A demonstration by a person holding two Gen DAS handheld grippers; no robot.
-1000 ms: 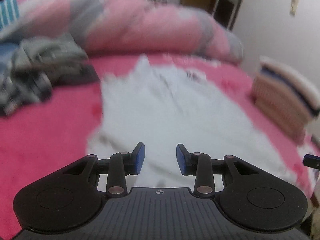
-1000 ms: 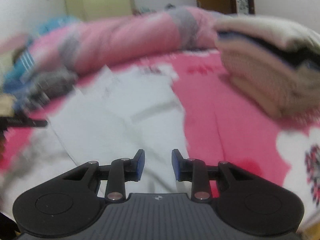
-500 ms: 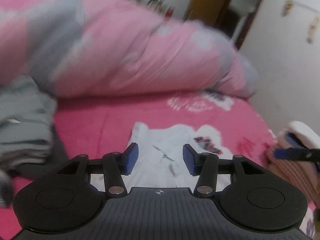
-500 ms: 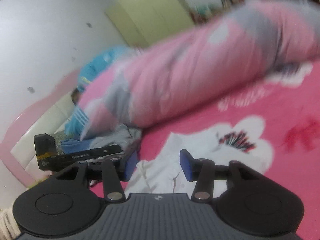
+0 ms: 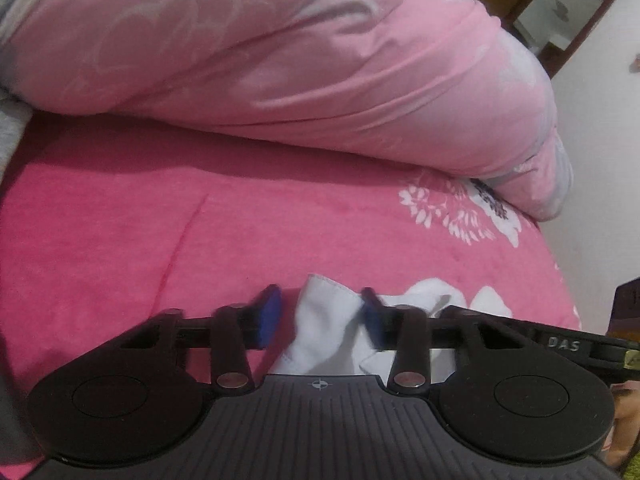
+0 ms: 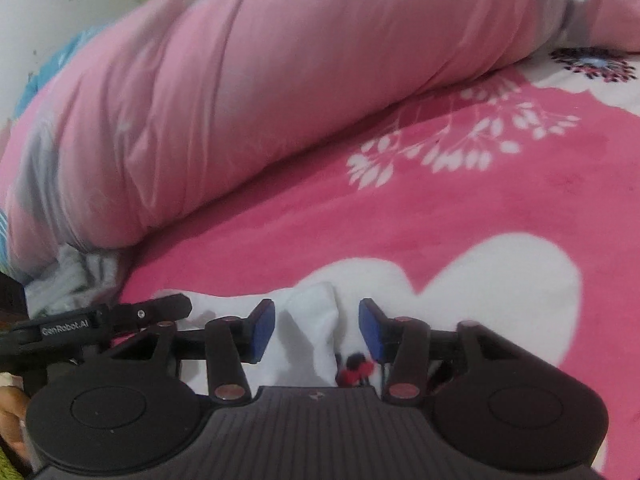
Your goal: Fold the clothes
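Now on the left wrist view I see my left gripper [image 5: 319,318] spread wide, gripping nothing, a corner of the white garment [image 5: 326,326] between its blue pads on the pink bedspread [image 5: 240,232], near the rolled quilt [image 5: 300,60]. Over on the right wrist view, my right gripper [image 6: 317,330] stands equally wide and empty-handed, another white fold [image 6: 310,334] bunched between its pads.

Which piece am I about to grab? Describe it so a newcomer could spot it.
Start at the long pink rolled duvet across the bed, then come forward over the hot-pink floral blanket. The white garment lies at its near edge, a plain, creased corner between each open gripper's blue pads, unlike the blanket's flat printed white patches.
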